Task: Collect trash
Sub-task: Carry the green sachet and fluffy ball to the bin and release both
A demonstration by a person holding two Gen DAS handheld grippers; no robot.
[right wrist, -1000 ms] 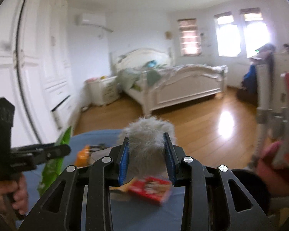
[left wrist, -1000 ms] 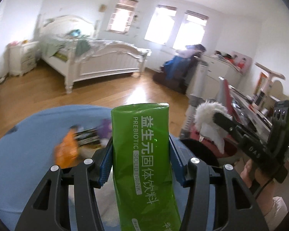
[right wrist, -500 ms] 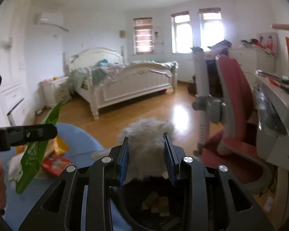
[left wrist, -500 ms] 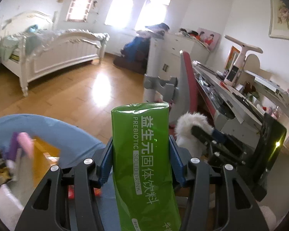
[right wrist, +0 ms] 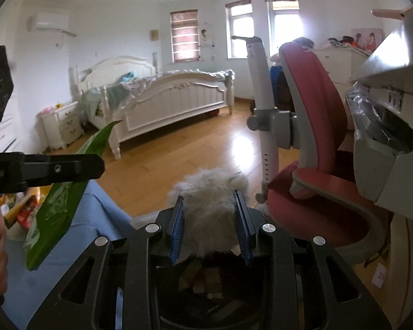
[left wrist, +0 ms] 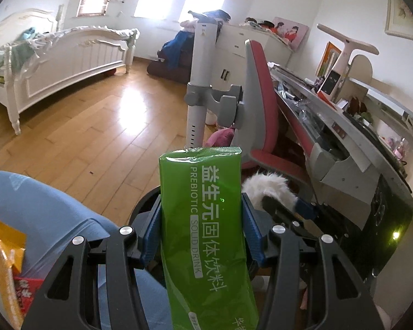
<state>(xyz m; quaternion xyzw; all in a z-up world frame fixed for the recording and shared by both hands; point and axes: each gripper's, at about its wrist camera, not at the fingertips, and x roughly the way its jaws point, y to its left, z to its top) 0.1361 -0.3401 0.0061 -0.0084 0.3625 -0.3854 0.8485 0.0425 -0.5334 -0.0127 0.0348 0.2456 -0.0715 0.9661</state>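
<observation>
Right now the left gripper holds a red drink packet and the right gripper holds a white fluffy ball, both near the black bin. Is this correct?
Not quite: the drink packet in the left gripper is green, not red, as the left wrist view shows. The right gripper does hold the white fluffy ball, above the black bin.

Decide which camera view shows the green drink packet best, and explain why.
The left wrist view: the green packet stands face-on between the left gripper fingers, its print readable. The right wrist view shows the packet only obliquely at the left, partly behind that gripper, print unreadable.
</observation>
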